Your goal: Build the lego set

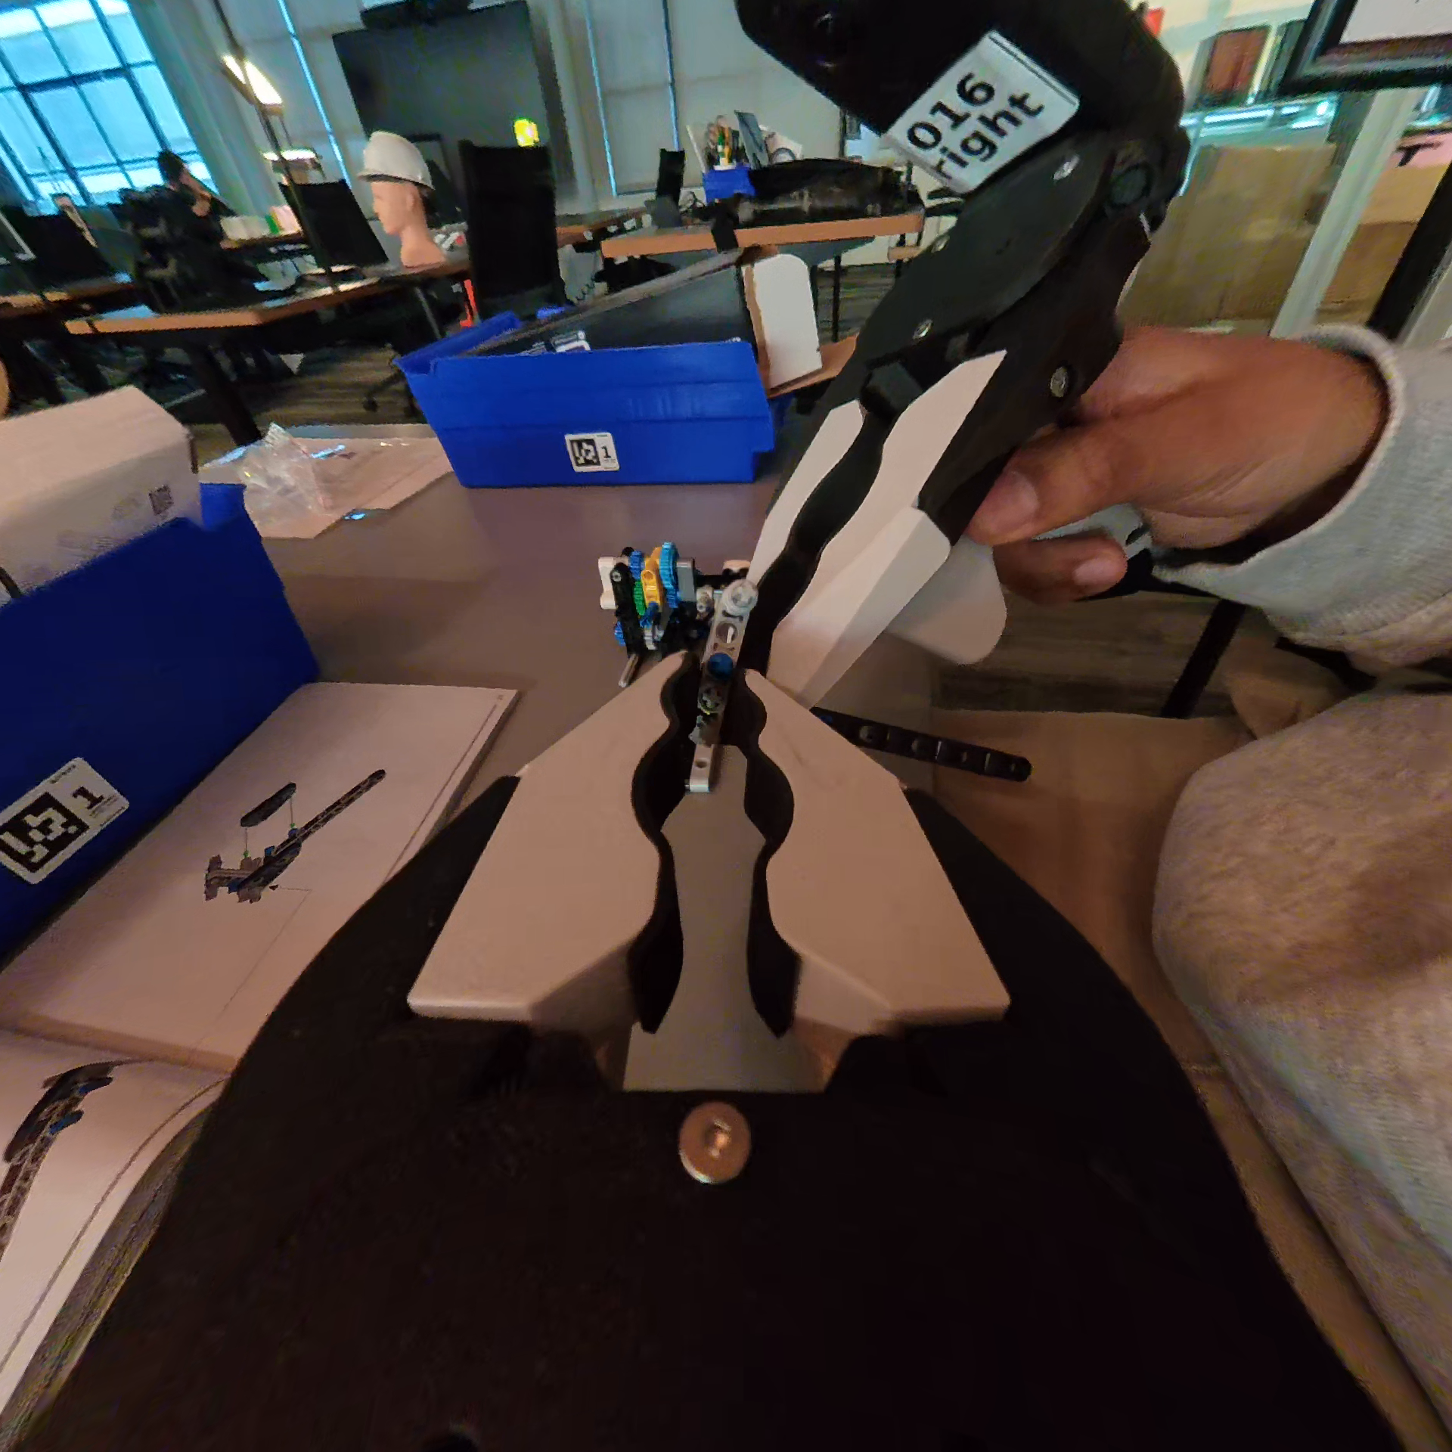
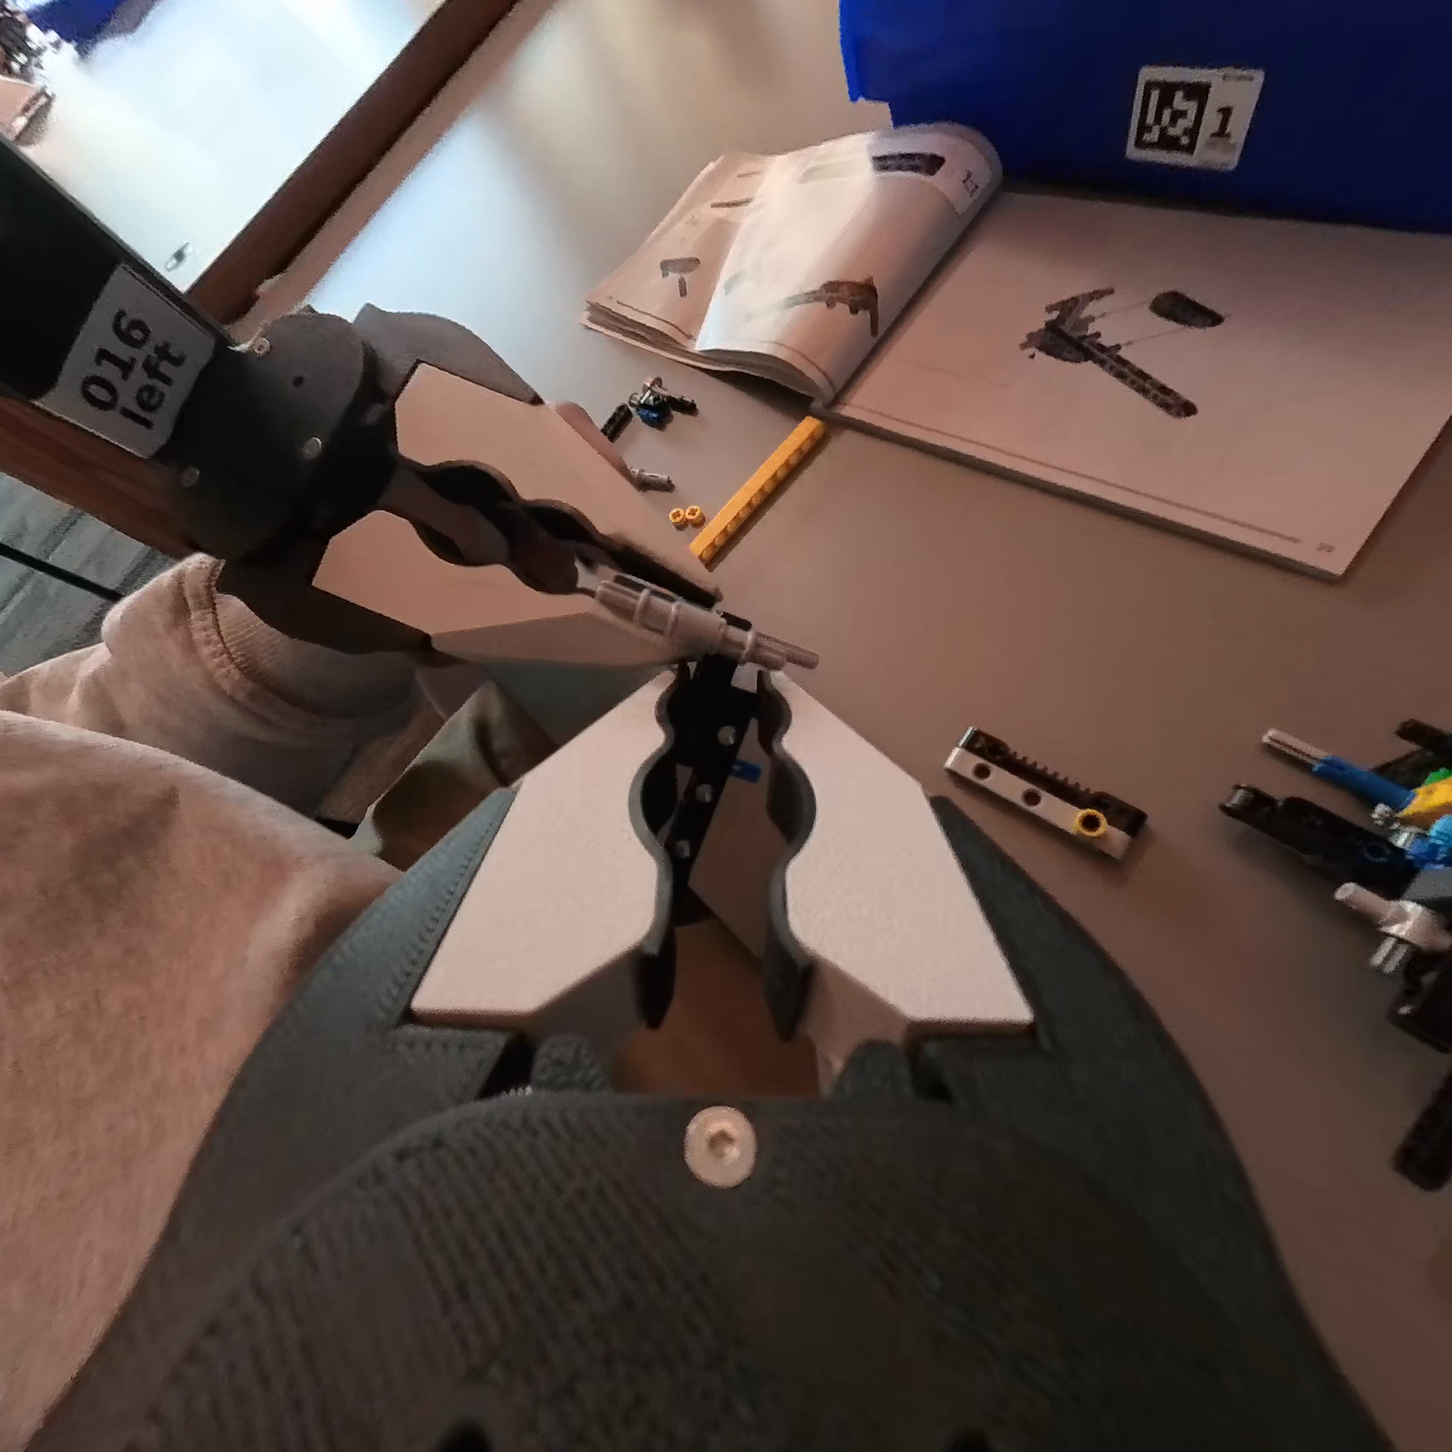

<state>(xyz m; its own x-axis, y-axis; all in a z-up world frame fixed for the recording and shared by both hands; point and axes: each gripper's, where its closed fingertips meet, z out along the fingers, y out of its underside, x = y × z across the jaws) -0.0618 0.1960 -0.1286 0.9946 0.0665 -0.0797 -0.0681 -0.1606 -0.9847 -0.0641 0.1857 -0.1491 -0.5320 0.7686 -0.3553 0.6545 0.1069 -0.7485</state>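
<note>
Between left gripper [image 1: 711,707] fingers: slim grey beam [image 1: 719,652], blue pin, holes.

A clear plastic bag [image 1: 287,471] lies crumpled near the table's [image 1: 471,550] far edge, between two blue bins [image 1: 597,408], each bearing a square marker sticker [image 1: 591,452]. A white cardboard box [image 1: 86,471] sits in the bin at the left edge. Beyond the table, a mannequin head [image 1: 397,208] in a white hard hat [image 1: 395,159] stands on a desk [image 1: 236,314], beside dark monitors [image 1: 507,224].
</note>
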